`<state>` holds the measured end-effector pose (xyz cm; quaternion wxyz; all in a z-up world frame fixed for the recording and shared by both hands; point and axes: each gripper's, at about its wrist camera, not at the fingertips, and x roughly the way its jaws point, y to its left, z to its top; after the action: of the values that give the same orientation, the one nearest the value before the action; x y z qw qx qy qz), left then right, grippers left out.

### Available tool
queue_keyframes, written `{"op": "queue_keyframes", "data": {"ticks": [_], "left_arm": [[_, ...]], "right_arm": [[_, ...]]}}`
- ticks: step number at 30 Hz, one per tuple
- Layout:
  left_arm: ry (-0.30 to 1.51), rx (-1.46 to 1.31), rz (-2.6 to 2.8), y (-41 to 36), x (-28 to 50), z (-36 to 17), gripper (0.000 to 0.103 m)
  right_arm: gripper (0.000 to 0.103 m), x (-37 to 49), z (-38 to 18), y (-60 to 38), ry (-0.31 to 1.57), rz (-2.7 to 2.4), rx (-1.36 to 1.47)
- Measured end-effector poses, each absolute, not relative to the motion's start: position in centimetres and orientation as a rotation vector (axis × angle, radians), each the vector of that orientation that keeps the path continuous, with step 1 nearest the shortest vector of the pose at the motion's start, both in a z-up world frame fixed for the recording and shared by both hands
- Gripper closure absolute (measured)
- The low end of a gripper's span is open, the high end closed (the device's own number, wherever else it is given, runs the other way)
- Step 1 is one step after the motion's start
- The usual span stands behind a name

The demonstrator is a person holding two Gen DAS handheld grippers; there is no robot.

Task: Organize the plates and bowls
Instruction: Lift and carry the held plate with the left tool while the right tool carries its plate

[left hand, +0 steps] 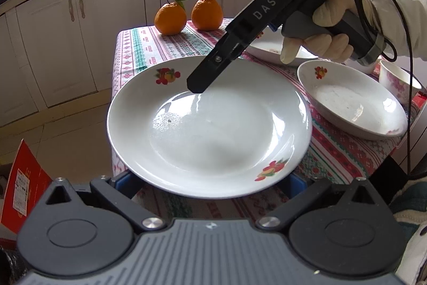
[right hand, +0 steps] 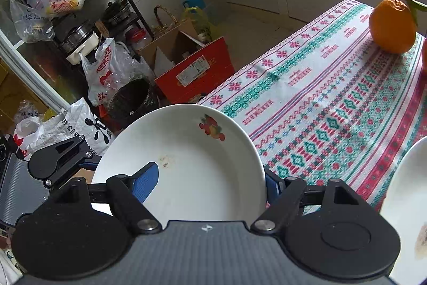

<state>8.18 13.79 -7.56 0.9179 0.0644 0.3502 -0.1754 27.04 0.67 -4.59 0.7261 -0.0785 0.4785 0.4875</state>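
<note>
Left wrist view first: a white plate (left hand: 209,127) with fruit decals was seen held at its near rim by the left gripper (left hand: 209,187), whose blue fingers (left hand: 121,182) were mostly hidden under the plate edge, so they looked closed on it. The plate was raised over the near left corner of the bench (left hand: 138,50), which was covered with a patterned cloth. The right gripper (left hand: 196,86) was reached in from the upper right, its tip just over the plate's far side. A second plate (left hand: 352,108) was sat to the right, a small bowl (left hand: 397,83) just beyond it, and two oranges (left hand: 188,15) at the far edge.

Right wrist view: the same plate (right hand: 184,167) was framed between the right fingers (right hand: 145,182), spread wide, one blue pad inside the plate and the other outside the rim. Contact couldn't really be judged. One orange (right hand: 392,27) was visible farther along the cloth.
</note>
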Motion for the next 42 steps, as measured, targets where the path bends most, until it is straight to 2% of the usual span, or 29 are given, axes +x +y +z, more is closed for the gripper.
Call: {"op": "queue_keyframes", "data": {"ticks": [18,42], "left_arm": [[0.73,0.154,-0.401,14.2,15.1,-8.0,0.001],[0.734,0.179,-0.408,13.7,16.8,-8.4,0.001]], "right_arm": [[0.019,32.6,-5.0,0.3,1.023,0.986,-0.13],[0.019,34.2,-6.0,-0.2,1.022,0.927,-0.127]]}}
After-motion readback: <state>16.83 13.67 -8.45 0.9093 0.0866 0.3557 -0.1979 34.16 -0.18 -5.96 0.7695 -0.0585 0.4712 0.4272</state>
